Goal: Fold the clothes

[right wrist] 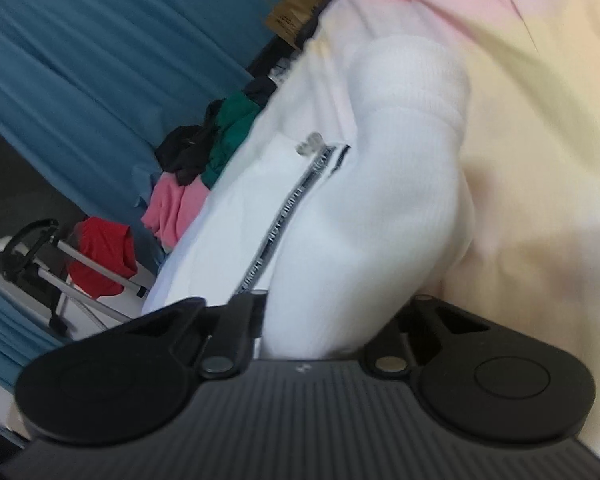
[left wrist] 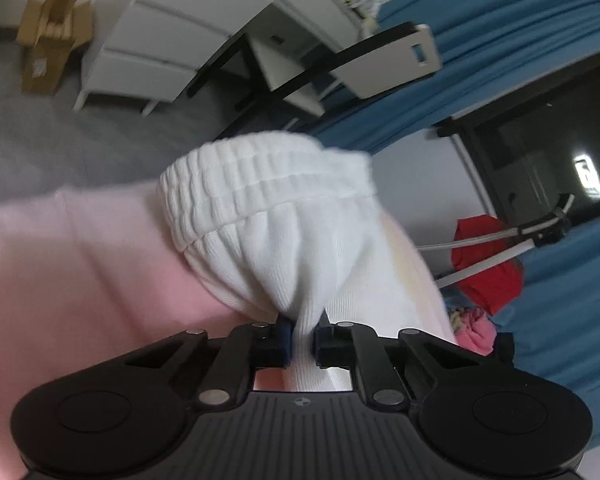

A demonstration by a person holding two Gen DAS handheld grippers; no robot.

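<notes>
Left tongs [left wrist: 303, 340] pinching white garment [left wrist: 276, 216]; right tongs [right wrist: 324, 320] seemingly likewise, fabric-hidden.

Soft, even daylight fills both views; a bright reflection glares on the dark glossy screen [left wrist: 548, 160]. Motion blur smears everything, and fisheye distortion bends the edges.
</notes>
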